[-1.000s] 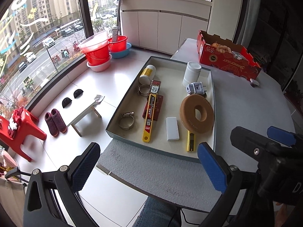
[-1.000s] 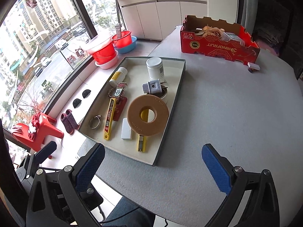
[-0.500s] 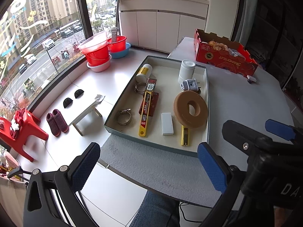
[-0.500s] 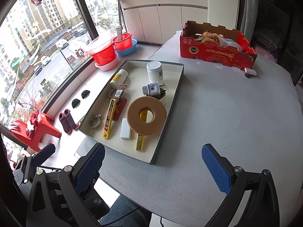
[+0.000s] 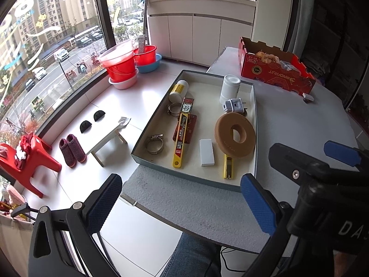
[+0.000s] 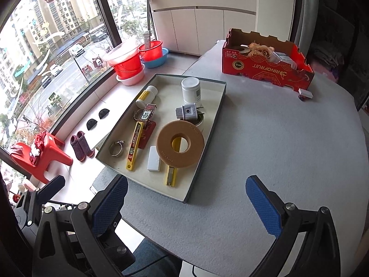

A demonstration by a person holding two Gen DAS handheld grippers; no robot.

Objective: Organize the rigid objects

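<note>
1. Both hand-held tools hover over the near edge of the grey table (image 6: 288, 143), nothing between their pads: the left gripper (image 5: 182, 198) is spread wide, and the right gripper (image 6: 186, 198) is spread just as wide.

2. The rigid objects lie ahead of both, in the shallow grey tray (image 6: 203, 159) at the table's left side, its left end overhanging the edge.

3. Nearest the grippers are the brown ring (image 6: 180, 147), a white block (image 6: 154, 158) and a small yellow cutter (image 6: 171, 175) poking out from under the ring.

4. The long yellow utility knife (image 5: 180, 139) lies with its long axis running near to far, roughly in line with the grippers' forward direction; a grip across its narrow width looks the natural one.

5. Farther back stand a grey plug adapter (image 6: 187, 112), a white jar (image 6: 191, 90) and a yellow-labelled bottle (image 5: 178, 90) lying on its side.

6. By judgement, the left gripper sits more squarely before the tray's near edge; the right gripper faces the tray's near right corner and bare table.

7. A red carton (image 6: 265, 65) waits at the far side, well apart from the tray.
</note>
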